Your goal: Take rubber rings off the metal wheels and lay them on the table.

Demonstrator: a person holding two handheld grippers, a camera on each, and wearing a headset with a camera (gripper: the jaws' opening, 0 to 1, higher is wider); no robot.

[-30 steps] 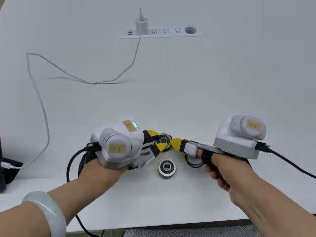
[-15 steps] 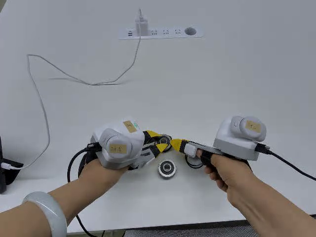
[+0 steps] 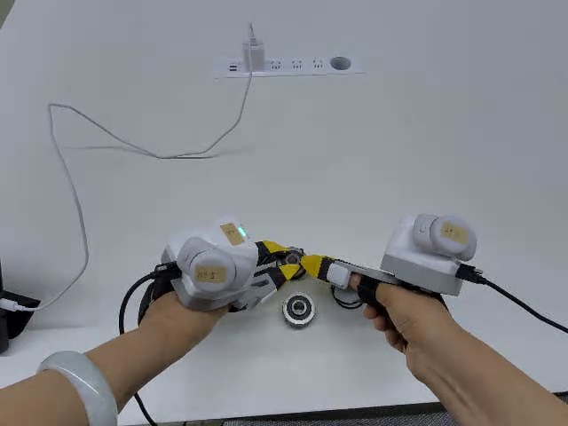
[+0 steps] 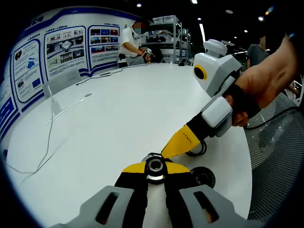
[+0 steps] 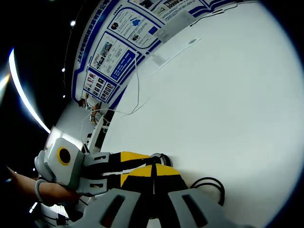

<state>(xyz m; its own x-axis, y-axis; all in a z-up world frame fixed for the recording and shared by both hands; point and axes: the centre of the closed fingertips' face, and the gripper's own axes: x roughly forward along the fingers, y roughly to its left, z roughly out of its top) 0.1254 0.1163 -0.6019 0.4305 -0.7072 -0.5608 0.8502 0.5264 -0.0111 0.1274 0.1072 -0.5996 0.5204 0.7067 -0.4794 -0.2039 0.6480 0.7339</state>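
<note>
Head view: the right gripper (image 3: pixel 311 264) has been brought against the metal wheel (image 4: pixel 155 165) clamped in the fingers of the left gripper (image 4: pixel 156 169) near the bench's (image 3: pixel 399 133) front edge. Its own fingers are pressed together at the rubber ring (image 4: pixel 153 155), so stripping is judged imminent.

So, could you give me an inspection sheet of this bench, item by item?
Surface: white table, mostly bare.
Job's things: small silver metal wheel in the left gripper; second metal wheel and loose black rubber ring lying apart on the table.
Clutter: nothing seen.
Grippers: left gripper shut on the wheel; right gripper shut, tips at that wheel's rim.
Cables: white cable to white power strip; black gripper lead.
Surroundings: blue-and-white poster wall, a person standing.
</note>
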